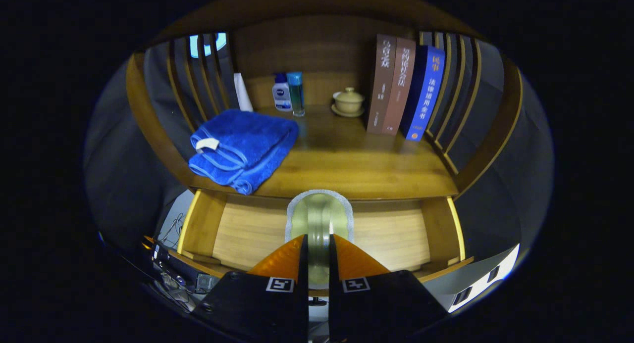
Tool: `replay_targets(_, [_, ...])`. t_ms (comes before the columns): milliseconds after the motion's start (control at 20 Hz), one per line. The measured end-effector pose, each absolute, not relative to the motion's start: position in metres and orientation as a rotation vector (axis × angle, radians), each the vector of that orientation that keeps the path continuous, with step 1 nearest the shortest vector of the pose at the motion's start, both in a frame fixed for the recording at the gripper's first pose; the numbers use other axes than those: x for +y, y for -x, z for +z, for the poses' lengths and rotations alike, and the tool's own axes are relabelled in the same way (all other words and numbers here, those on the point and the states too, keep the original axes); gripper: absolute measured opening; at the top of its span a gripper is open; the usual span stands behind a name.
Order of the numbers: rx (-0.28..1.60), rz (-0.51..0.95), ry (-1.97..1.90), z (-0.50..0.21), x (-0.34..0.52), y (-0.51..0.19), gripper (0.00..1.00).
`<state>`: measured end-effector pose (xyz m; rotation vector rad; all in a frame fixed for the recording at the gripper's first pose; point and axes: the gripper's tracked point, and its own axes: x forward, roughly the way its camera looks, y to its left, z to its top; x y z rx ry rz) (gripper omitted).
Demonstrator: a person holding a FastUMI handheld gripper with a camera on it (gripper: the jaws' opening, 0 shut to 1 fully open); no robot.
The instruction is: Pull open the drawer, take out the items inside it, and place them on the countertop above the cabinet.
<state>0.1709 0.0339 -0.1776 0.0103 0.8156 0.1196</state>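
Now the gripper (318, 256) clamps a sponge (319, 219) over the open drawer (247, 229); towel (242, 150), books (403, 88) beyond.

the drawer (396, 234) is standing pulled open below the desk (356, 170), showing a pale wooden floor and side walls. a green, rounded item with a grey-white rim (319, 212) is standing on edge between the gripper (317, 251) fingers, both jaws pressing its sides, above the drawer's middle. a folded blue towel (242, 150) is lying on the desk's left part.
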Motion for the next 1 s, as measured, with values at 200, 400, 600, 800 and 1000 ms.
replay_targets(200, [0.779,0.108,-0.025,-0.16,0.03,-0.199,0.2])
replay_targets(400, [0.799,0.092,-0.043,-0.173,0.029,-0.238,0.2])
replay_targets(600, [0.845,0.074,-0.062,-0.191,0.021,-0.278,0.2])
replay_targets(800, [0.864,0.031,-0.04,-0.202,0.007,-0.319,0.21])
replay_targets(1000, [0.888,0.015,-0.03,-0.215,0.006,-0.351,0.2])
